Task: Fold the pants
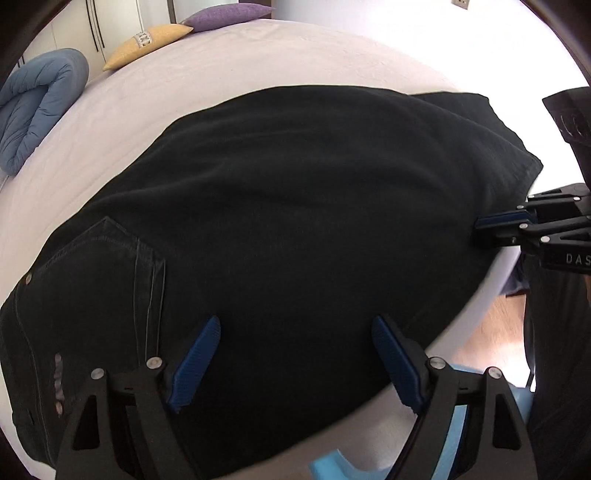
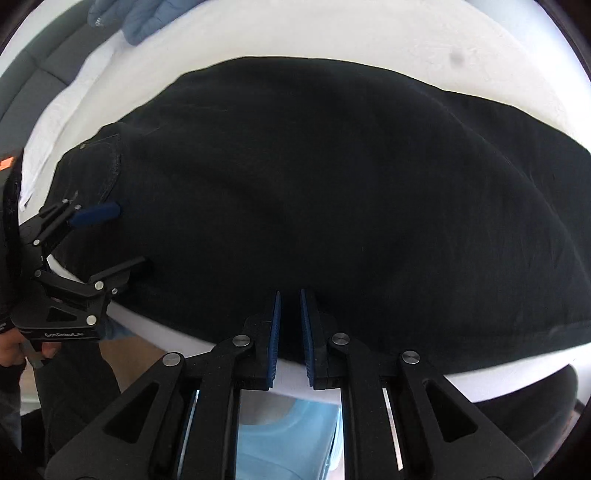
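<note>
Black denim pants (image 1: pixel 295 221) lie spread flat across a bed covered by a smooth white sheet (image 1: pixel 229 59). The cloth is matte and dense, with soft low ridges running along its length; the visible outline is a broad slab, one long edge running close to the near edge of the mattress. At the waist end, a back pocket (image 1: pixel 99 251) shows pale contrast stitching in a pointed shape, with small metal rivets at its corners.

The left gripper (image 1: pixel 291 354) hovers low over the pants near the waist end, its two blue ribbed pads spread wide apart, with only cloth between them. In the right wrist view the same tool (image 2: pixel 122 236) enters from the left, held by a hand (image 2: pixel 14 347) at the frame edge.

The right gripper (image 2: pixel 291 332) reaches in over the near edge of the mattress. Its blue pads stand nearly parallel with a narrow gap, and dark cloth fills that gap: the jaws pinch the near edge of the pants.

At the far side of the bed rest a folded blue quilted duvet (image 1: pixel 37 107), a yellow cushion (image 1: pixel 147 44) and a purple cushion (image 1: pixel 229 16).
</note>
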Demonstrator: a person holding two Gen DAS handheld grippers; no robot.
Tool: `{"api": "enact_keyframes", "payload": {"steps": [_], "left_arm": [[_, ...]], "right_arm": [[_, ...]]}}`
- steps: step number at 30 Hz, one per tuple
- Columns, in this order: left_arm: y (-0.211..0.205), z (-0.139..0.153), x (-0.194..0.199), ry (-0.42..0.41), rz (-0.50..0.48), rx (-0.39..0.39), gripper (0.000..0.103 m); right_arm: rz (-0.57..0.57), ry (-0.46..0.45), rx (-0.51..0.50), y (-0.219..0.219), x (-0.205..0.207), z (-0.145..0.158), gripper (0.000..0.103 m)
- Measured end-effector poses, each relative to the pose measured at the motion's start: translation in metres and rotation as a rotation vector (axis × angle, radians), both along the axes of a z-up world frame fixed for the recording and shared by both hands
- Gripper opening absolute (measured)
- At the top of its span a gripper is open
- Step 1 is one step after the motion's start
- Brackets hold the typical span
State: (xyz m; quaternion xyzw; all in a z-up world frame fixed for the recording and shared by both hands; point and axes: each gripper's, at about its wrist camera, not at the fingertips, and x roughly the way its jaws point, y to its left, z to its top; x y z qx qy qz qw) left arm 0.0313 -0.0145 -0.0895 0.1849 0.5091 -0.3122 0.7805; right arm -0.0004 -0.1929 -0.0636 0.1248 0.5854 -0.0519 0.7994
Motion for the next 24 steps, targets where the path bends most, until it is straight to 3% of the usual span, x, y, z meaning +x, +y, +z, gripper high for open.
{"api": "enact_keyframes", "payload": {"steps": [5, 6, 11, 13, 15, 17, 19, 24], "left_arm": [[0.017, 0.008, -0.004, -0.003, 0.007, -0.013, 0.083], [0.017, 0.017, -0.003, -0.012, 0.013, -0.037, 0.076], [0.004, 0.056, 0.015, -0.08, 0.028, -0.151, 0.081], [-0.008, 0.052, 0.028, -0.071, 0.048, -0.196, 0.082], [-0.026, 0.035, 0.035, -0.007, 0.063, -0.207, 0.082], [-0.044, -0.001, 0.031, 0.065, 0.057, -0.142, 0.081], [-0.047, -0.004, 0.009, -0.034, 0.032, -0.098, 0.082], [-0.032, -0.008, -0.008, -0.016, 0.021, -0.085, 0.082]], "right_arm": [[-0.008, -0.003, 0.036, -0.007, -0.019, -0.006, 0.011], [-0.009, 0.001, 0.039, -0.006, -0.02, -0.008, 0.011], [0.016, 0.019, 0.012, 0.002, -0.027, -0.008, 0.011], [0.018, 0.026, 0.008, 0.003, -0.029, -0.009, 0.011], [0.018, 0.048, 0.012, 0.008, -0.027, -0.013, 0.011], [0.002, 0.064, 0.034, 0.012, -0.025, -0.02, 0.011], [-0.01, 0.043, 0.037, 0.012, -0.034, -0.007, 0.011], [-0.048, -0.091, 0.01, -0.005, -0.032, 0.04, 0.011]]}}
